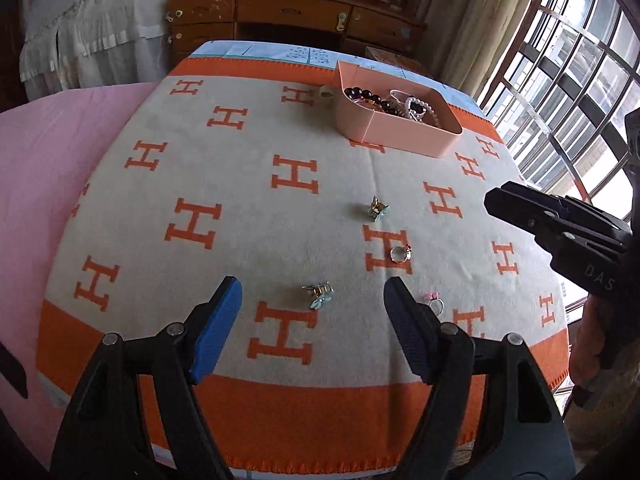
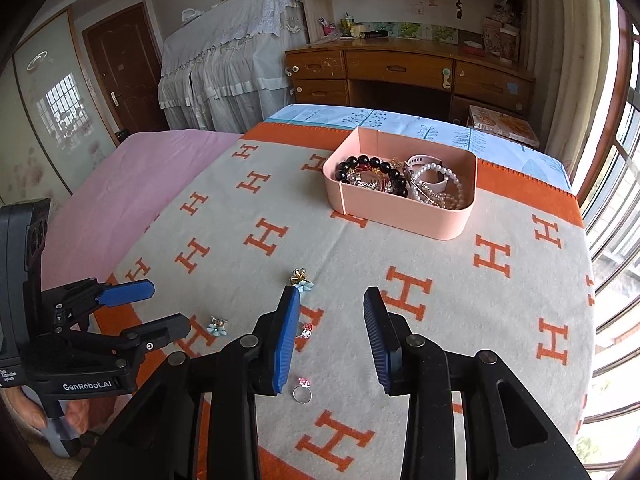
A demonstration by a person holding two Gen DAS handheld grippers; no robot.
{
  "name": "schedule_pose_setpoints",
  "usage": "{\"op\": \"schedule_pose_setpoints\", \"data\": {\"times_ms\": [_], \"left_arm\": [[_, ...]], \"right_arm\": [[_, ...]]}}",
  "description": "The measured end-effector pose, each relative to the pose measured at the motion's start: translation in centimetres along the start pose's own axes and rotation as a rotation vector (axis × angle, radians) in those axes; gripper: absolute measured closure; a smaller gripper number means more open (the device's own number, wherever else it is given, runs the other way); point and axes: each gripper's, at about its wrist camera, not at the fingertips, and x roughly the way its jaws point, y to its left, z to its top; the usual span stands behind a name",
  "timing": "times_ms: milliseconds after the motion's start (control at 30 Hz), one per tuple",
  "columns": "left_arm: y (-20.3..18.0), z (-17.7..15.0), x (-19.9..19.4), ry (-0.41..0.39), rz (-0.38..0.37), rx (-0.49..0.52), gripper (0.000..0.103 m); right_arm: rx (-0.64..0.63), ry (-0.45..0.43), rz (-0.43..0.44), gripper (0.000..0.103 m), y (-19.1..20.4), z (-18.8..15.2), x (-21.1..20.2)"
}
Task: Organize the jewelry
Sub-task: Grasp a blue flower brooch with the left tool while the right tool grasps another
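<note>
A pink box (image 1: 404, 132) (image 2: 400, 210) holding bead bracelets and pearls stands at the far side of the orange-and-cream blanket. Loose on the blanket lie two blue flower earrings, one near (image 1: 319, 293) (image 2: 217, 326) and one farther (image 1: 378, 208) (image 2: 302, 280), a ring with a red charm (image 1: 400, 254) (image 2: 306, 330), and a ring with a pink charm (image 1: 434, 300) (image 2: 303, 391). My left gripper (image 1: 313, 300) (image 2: 160, 308) is open, empty, above the near earring. My right gripper (image 2: 332, 312) (image 1: 490, 200) is open, empty, over the rings.
The blanket (image 1: 200, 220) covers a table with a blue patterned cloth (image 2: 340, 118) at the far edge. A pink sheet (image 1: 48, 168) lies to the left. A wooden desk (image 2: 400, 72) stands behind; barred windows (image 1: 580, 80) are at the right.
</note>
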Motion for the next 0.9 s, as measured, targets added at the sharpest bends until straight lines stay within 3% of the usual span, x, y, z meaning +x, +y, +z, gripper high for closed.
{"op": "schedule_pose_setpoints", "data": {"times_ms": [200, 433, 533, 600, 733, 900], "left_arm": [[0.0, -1.1, 2.3, 0.034, -0.013, -0.039, 0.032], [-0.4, -1.4, 3.1, -0.004, 0.023, -0.075, 0.032], [-0.8, -1.4, 3.7, 0.004, 0.036, -0.079, 0.04], [-0.8, -1.4, 4.2, 0.014, 0.036, -0.084, 0.051], [-0.4, -1.3, 5.3, 0.041, 0.038, -0.116, 0.059], [-0.3, -1.1, 5.7, 0.034, 0.044, -0.13, 0.065]], "right_arm": [[-0.073, 0.001, 0.01, 0.069, 0.9, -0.3, 3.9], [-0.164, 0.039, 0.038, 0.069, 2.2, -0.3, 8.8], [-0.211, 0.044, 0.043, 0.069, 3.1, -0.1, 10.5], [-0.242, 0.046, 0.041, 0.069, 3.5, -0.1, 11.6], [-0.299, 0.061, 0.016, 0.07, 4.3, -0.4, 13.5], [-0.308, 0.046, 0.02, 0.083, 4.3, -0.7, 14.6]]}}
